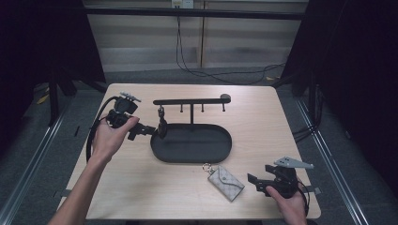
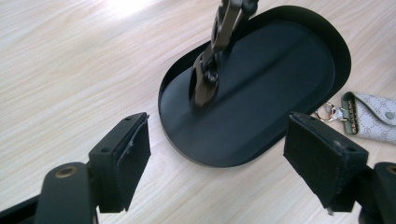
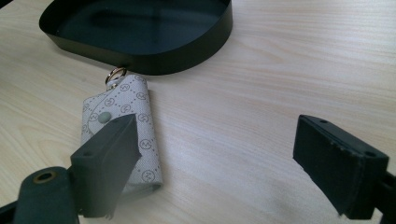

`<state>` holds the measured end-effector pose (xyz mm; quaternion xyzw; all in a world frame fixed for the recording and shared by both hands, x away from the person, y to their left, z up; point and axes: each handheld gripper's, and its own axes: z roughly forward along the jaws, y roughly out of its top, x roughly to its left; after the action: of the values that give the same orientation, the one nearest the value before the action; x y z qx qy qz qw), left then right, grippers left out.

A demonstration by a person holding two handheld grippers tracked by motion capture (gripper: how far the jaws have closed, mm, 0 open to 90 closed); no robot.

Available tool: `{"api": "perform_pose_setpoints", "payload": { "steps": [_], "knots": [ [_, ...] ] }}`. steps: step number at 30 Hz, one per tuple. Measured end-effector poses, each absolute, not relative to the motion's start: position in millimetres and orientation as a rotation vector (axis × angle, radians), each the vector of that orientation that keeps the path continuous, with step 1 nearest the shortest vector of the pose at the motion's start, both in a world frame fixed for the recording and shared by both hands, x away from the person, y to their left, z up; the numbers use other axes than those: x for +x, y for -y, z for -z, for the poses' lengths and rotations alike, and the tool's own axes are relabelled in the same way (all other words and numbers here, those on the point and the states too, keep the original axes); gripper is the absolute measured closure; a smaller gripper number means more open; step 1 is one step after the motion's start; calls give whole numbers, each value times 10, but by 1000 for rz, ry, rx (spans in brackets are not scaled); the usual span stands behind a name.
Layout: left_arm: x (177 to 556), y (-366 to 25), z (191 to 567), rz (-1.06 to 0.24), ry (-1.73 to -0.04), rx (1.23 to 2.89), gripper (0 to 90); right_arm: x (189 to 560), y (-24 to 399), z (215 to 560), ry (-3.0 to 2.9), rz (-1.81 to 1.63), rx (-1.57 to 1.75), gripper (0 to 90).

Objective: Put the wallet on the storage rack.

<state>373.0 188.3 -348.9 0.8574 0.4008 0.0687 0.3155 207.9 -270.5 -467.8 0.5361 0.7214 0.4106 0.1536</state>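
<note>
A black oval tray (image 1: 211,143) lies mid-table, with a black bar rack (image 1: 190,101) of small hooks standing over its far edge. A dark metal key clip (image 1: 162,124) hangs from the leftmost hook, its lower end at the tray's left end. My left gripper (image 1: 149,131) is open just left of the clip, pointing at it, apart from it. In the left gripper view the clip (image 2: 208,77) dangles beyond the open jaws, above the tray (image 2: 280,79). A grey patterned key pouch (image 1: 226,181) lies in front of the tray. My right gripper (image 1: 252,182) is open beside the pouch (image 3: 123,121), empty.
The rack's other hooks (image 1: 202,108) hang bare. The pouch's metal ring (image 3: 113,73) almost touches the tray wall (image 3: 177,51). Bare wood tabletop (image 1: 263,126) spreads to the right of the tray. Cables run across the floor beyond the table's far edge.
</note>
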Motion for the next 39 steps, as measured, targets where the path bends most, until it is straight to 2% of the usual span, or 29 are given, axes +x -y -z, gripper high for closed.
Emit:
{"api": "perform_pose_setpoints", "payload": {
  "steps": [8,12,14,19,22,25,27,33,39],
  "knots": [
    [3492,-2018,3656,-193,-1007,2199,237,2061,2727,4670,-2049,-1175,1540,141],
    [3347,-2135,3702,-204,-1029,2070,242,2067,2734,4668,-2047,-1184,1540,137],
    [3288,-2183,3752,-222,-1034,2040,202,2073,2738,4672,-2047,-1187,1546,138],
    [3152,-2276,3895,-202,-1023,2073,187,2070,2743,4669,-2046,-1191,1542,138],
    [3043,-2365,3981,-188,-1008,2077,209,2066,2740,4667,-2040,-1171,1551,151],
    [2919,-2455,4081,-164,-997,2040,209,2069,2734,4668,-2044,-1171,1554,161],
    [2798,-2542,4198,-98,-980,1979,213,2068,2730,4666,-2049,-1169,1557,178],
    [2614,-2595,4305,-127,-980,1951,221,2096,2733,4666,-2071,-1172,1553,191],
    [2582,-2606,4515,-111,-988,1998,221,2104,2748,4636,-2067,-1208,1554,208]
  ]
}}
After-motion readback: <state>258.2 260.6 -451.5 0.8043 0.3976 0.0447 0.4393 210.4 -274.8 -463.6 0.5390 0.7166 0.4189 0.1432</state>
